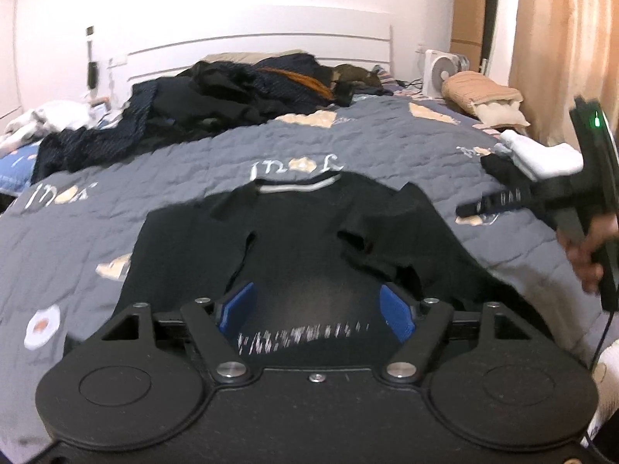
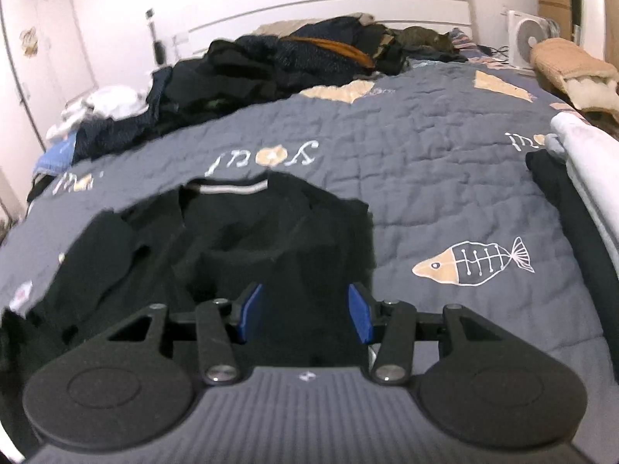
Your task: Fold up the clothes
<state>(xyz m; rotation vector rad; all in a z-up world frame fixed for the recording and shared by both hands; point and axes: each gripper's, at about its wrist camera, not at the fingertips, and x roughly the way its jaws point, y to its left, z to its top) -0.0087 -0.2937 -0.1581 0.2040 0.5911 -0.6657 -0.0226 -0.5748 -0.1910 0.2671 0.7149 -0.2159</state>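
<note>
Two hand-held grippers hover over a black top (image 1: 294, 247) lying on the grey quilt (image 1: 387, 147) of the bed, collar toward the headboard, both sleeves turned in over the body. The left hand-held gripper (image 1: 316, 311) is released, its blue pads spread with nothing between them; the right hand-held gripper (image 2: 305, 311) is likewise spread and empty, near the garment's right edge.

Risk, as I judge it: the turned-in sleeves look loose and rumpled, so a pinch that catches only the top layer could drag a sleeve out and undo the fold. Dark cloth on dark cloth makes layer edges hard to pick.

Both views are motion-blurred. The hem is hidden beneath the gripper bodies, and a pale streak there is unreadable. The pile of dark clothes (image 2: 271, 73) beyond cannot be separated into items; folded pieces (image 1: 541, 158) at the right are partly cut off.
</note>
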